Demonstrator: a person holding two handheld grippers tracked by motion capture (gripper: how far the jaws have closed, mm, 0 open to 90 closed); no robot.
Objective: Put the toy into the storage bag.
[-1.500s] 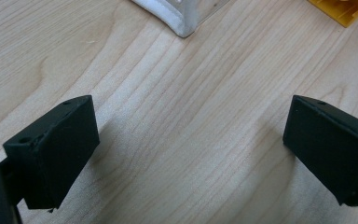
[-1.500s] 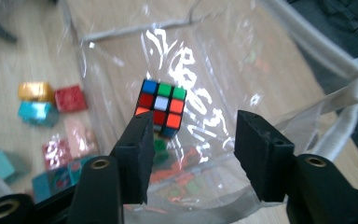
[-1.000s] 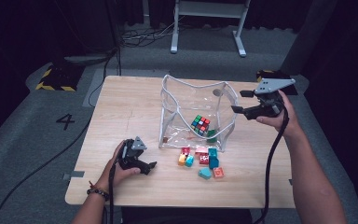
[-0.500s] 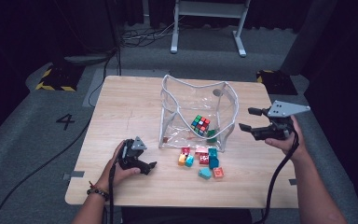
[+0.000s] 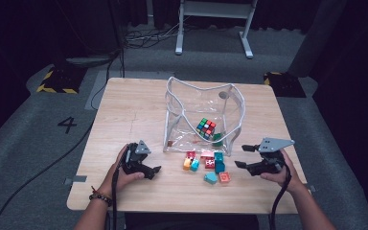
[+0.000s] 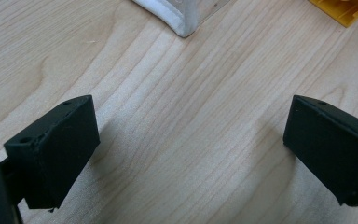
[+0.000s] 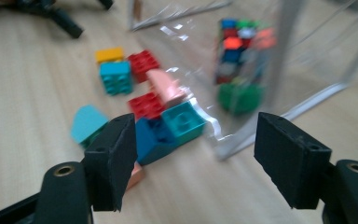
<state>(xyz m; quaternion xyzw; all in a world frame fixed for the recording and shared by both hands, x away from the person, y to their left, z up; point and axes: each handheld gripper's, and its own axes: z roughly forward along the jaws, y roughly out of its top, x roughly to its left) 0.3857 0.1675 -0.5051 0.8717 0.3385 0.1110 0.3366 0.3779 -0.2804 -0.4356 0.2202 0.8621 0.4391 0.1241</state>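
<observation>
A clear plastic bag (image 5: pixel 173 117) with a white rim stands open in the middle of the wooden table (image 5: pixel 129 110). Inside it lie a Rubik's cube (image 5: pixel 205 128) (image 7: pixel 242 46) and a green block (image 5: pixel 217 140) (image 7: pixel 240 95). Several small coloured blocks (image 5: pixel 206 163) (image 7: pixel 161 109) sit on the table just in front of the bag. My right gripper (image 5: pixel 240 156) (image 7: pixel 196 158) is low at the right of the blocks, open, pointing at them with nothing between its jaws. My left gripper (image 5: pixel 152 165) (image 6: pixel 191 149) rests open on the table left of the blocks, over bare wood.
In the left gripper view the bag's white corner (image 6: pixel 182 23) and a yellow block (image 6: pixel 349 7) lie just ahead. The right gripper view shows the left gripper (image 7: pixel 51 11) far off. Beyond the table are grey floor, cables and a white stand (image 5: pixel 211 28).
My right gripper has come down from beside the bag's upper right edge to table level at the front right, close to the blocks. The left gripper has stayed put.
</observation>
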